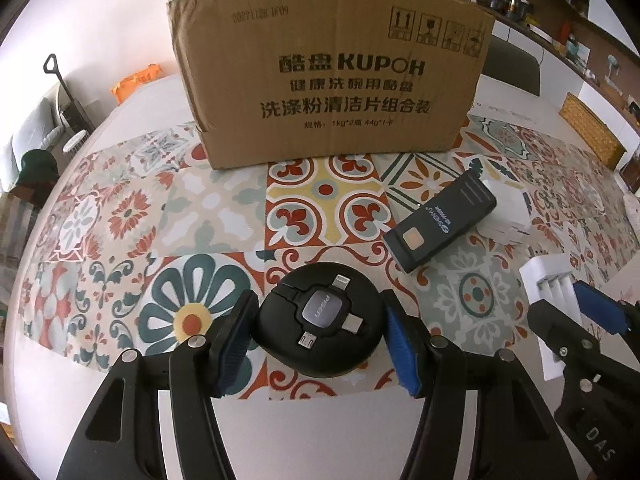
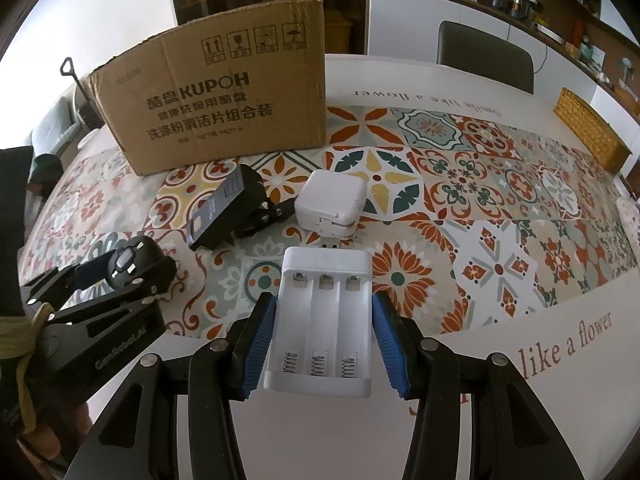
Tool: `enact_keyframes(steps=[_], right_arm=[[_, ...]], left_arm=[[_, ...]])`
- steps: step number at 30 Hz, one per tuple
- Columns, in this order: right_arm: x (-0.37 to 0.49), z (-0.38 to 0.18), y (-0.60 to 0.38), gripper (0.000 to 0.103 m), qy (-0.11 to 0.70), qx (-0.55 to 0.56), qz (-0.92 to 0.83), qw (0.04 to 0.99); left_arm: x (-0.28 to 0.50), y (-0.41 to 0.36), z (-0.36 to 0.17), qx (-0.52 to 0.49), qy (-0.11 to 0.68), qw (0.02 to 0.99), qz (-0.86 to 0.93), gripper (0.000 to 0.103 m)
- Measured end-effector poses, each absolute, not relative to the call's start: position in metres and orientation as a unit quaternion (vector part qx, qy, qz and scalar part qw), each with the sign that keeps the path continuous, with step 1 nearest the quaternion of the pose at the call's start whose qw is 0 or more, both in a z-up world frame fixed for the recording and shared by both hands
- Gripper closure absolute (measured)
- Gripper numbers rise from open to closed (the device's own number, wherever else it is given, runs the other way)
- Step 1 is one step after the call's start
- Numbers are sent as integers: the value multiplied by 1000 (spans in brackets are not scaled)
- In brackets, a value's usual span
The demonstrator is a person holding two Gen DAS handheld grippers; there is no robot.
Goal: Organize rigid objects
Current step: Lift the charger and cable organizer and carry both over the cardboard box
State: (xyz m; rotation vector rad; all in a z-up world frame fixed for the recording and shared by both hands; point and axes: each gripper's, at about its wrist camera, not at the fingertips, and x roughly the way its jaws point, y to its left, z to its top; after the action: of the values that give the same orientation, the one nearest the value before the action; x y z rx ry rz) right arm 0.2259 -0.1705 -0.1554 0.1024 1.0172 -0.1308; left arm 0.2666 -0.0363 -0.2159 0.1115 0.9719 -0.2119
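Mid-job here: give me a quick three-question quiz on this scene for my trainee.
1. True or false: the right gripper has the white battery charger between its fingers.
2. What sits between the fingers of the left gripper? A) a coffee mug B) the round black cable reel C) a pair of scissors
3. Fill in: the charger has ___ battery slots, all empty.

Key: 1 true; 2 B; 3 three.
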Motion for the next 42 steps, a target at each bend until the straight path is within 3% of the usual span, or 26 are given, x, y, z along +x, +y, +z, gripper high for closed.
enact_keyframes(steps=[10, 42], right_arm=[[217, -137, -162, 54, 469, 49, -56, 880], [233, -3, -152, 54, 337, 32, -32, 940]], left_arm=[[255, -27, -181, 49, 439, 892, -100, 42], [272, -9, -48, 26, 352, 931, -91, 42]])
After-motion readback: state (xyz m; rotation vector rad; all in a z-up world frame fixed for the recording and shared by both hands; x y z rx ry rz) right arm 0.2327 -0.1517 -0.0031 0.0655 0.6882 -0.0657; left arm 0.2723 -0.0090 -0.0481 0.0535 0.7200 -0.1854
